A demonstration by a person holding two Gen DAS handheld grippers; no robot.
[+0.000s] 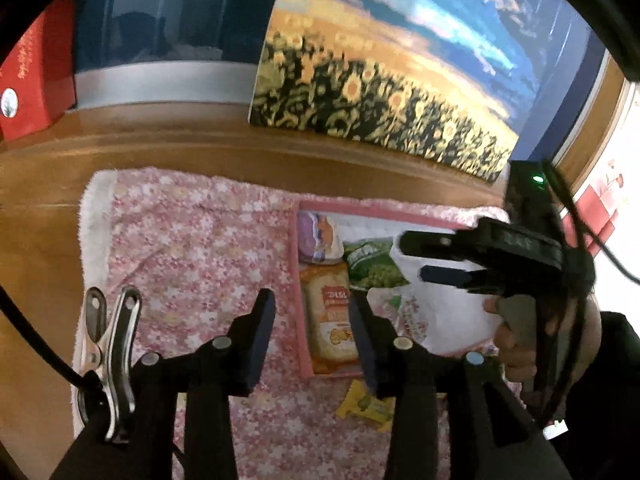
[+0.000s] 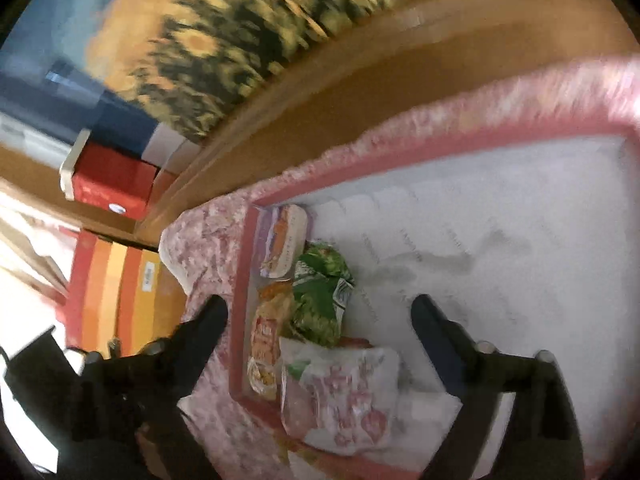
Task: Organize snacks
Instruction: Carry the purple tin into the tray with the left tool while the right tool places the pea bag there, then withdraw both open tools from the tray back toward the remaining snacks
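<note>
A pink-rimmed tray [image 1: 298, 256] with a white bottom lies on a pink floral cloth [image 1: 192, 248]. It holds a purple packet [image 1: 318, 240], an orange packet [image 1: 330, 316], a green packet [image 1: 374, 264] and a white-pink packet [image 1: 408, 312]. A yellow snack [image 1: 366, 404] lies on the cloth in front of the tray. My left gripper [image 1: 312, 316] is open and empty above the tray's left rim. My right gripper [image 1: 412, 258] is open and empty over the tray. In the right wrist view the gripper [image 2: 320, 312] hovers above the green packet [image 2: 320, 300] and white-pink packet [image 2: 344, 392].
The cloth lies on a wooden surface [image 1: 44, 208]. A sunflower picture [image 1: 384, 76] leans at the back. A red box [image 1: 32, 76] stands at the back left. A metal clip [image 1: 108, 352] sits on the cloth's left edge. An orange striped box [image 2: 120, 296] is beside the cloth.
</note>
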